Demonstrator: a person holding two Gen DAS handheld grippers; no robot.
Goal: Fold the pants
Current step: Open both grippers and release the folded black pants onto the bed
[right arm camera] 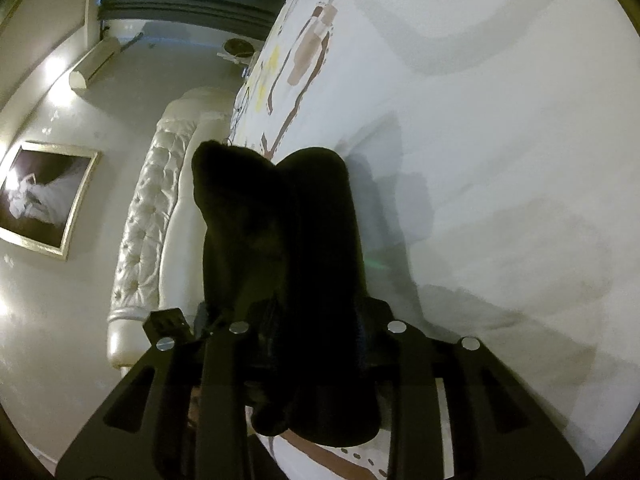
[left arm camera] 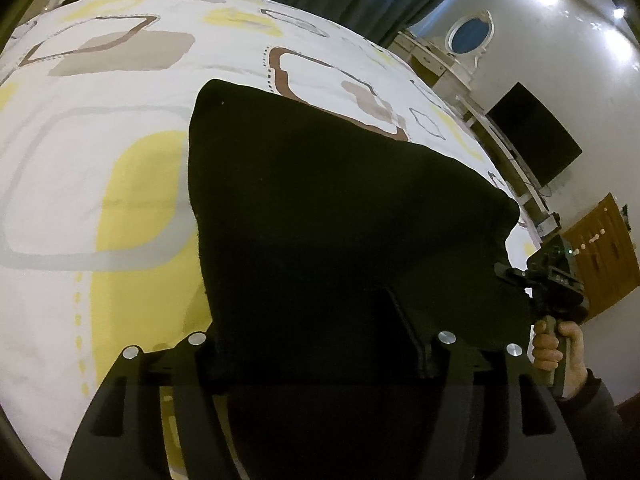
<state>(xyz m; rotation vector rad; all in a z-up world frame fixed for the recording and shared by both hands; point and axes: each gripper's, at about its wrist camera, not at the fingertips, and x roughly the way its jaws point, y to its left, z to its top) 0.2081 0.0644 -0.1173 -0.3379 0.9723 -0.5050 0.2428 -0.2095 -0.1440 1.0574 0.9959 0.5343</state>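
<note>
The black pants hang in the air above the bed, lifted clear of the patterned sheet so the cloth can drape under its own weight and be doubled over without dragging. In the left wrist view, the left tongs are pressed together on one edge of the pants, the dark cloth running down between the fingers and hiding most of them. The right tongs show in that same view at the far corner of the cloth, held by the person's right hand; from their own camera they pinch a thick bunched roll of the pants, which stands up in front of the lens. Holding two separate points keeps the upper edge stretched between them, which I judge is meant to line up the layers before laying them flat. The padded headboard stands behind.
</note>
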